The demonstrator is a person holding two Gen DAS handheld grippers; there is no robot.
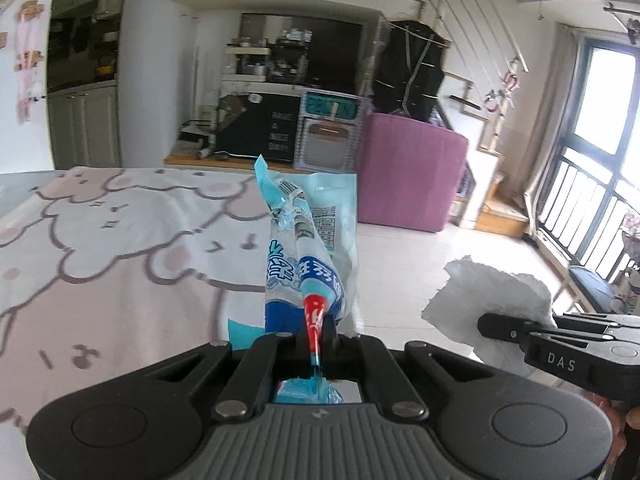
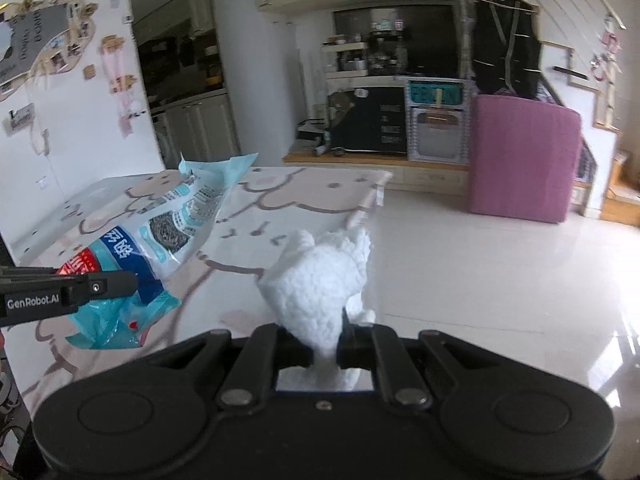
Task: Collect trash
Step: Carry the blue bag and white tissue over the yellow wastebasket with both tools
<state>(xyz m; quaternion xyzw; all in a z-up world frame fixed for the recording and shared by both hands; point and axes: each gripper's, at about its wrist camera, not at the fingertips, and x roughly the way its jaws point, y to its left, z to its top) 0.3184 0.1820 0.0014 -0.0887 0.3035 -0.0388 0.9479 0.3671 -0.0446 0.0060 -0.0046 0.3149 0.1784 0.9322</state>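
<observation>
Currently wrapper (image 1: 310, 264) is clamped in left gripper (image 1: 316, 330), tissue (image 2: 320, 280) in right gripper (image 2: 325, 346); wrapper print is seen only from right wrist.

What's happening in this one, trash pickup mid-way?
Yes. The left hand-held gripper is shut on a crumpled blue plastic wrapper, and the right hand-held gripper is shut on a wad of white tissue. Both pieces are lifted clear of the table with the cartoon-print cloth. No bin is visible.
</observation>
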